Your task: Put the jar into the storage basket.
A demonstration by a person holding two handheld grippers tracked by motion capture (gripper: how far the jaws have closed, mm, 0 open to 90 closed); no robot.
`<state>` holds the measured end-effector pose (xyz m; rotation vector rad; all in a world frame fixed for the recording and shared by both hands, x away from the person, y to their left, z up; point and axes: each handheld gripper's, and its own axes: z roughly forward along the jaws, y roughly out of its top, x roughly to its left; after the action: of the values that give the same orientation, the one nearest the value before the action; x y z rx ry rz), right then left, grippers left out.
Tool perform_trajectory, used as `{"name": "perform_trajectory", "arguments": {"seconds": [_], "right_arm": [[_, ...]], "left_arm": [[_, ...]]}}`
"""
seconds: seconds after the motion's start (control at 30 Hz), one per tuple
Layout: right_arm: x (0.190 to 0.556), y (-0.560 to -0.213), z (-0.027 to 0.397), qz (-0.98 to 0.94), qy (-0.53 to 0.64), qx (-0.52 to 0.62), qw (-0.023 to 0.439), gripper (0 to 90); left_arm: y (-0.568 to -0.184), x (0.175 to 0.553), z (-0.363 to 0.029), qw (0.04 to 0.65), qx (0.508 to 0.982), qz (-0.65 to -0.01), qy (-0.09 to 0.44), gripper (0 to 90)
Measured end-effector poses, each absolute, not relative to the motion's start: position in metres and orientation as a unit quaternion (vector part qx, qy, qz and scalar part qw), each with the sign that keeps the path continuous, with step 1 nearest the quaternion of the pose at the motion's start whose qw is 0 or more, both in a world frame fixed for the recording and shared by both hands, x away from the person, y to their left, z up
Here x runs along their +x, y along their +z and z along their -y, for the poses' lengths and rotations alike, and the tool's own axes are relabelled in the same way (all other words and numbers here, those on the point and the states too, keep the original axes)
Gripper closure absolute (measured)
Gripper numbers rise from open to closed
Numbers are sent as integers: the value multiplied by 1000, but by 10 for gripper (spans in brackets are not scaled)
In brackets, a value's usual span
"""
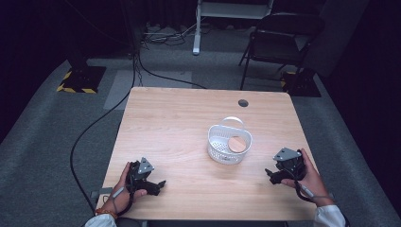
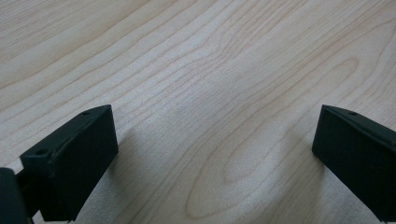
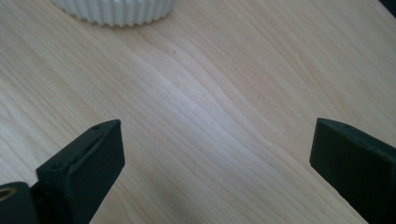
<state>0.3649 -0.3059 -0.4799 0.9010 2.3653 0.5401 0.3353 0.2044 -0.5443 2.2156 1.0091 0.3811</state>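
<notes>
A white basket (image 1: 229, 144) with slotted walls and a hoop handle stands a little right of the middle of the wooden bench (image 1: 179, 127), and everything else is best placed from it. Inside the basket, against its right wall, lies a round tan disc (image 1: 237, 144), leaning slightly on the wall; what it is made of cannot be told. The left gripper (image 1: 158, 185) lies low at the bench's near edge, well apart from the basket and to its near left, held in the person's left hand (image 1: 124, 189). In the left gripper view its jaws stand wide apart with nothing but bare wood grain between them, so the left gripper (image 2: 212, 154) is open and empty. The right gripper (image 1: 270, 174) is to the near right of the basket, closer to it than the left one, held in the right hand (image 1: 309, 177) with its jaws turned toward the basket. In the right gripper view the right gripper (image 3: 215, 158) also has its jaws spread wide over bare wood, holding nothing, and the basket's ribbed white wall (image 3: 116, 11) shows at the top edge, ahead of the jaws and a little left of their line, not touched by them.
</notes>
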Motion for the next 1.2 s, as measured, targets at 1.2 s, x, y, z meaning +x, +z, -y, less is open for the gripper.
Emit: {"name": "perform_trajectory", "arguments": {"seconds": [1.2], "right_arm": [[332, -537, 390, -823, 294, 446, 193, 4]], "left_arm": [[-544, 335, -204, 332, 848, -387, 145, 1]]}}
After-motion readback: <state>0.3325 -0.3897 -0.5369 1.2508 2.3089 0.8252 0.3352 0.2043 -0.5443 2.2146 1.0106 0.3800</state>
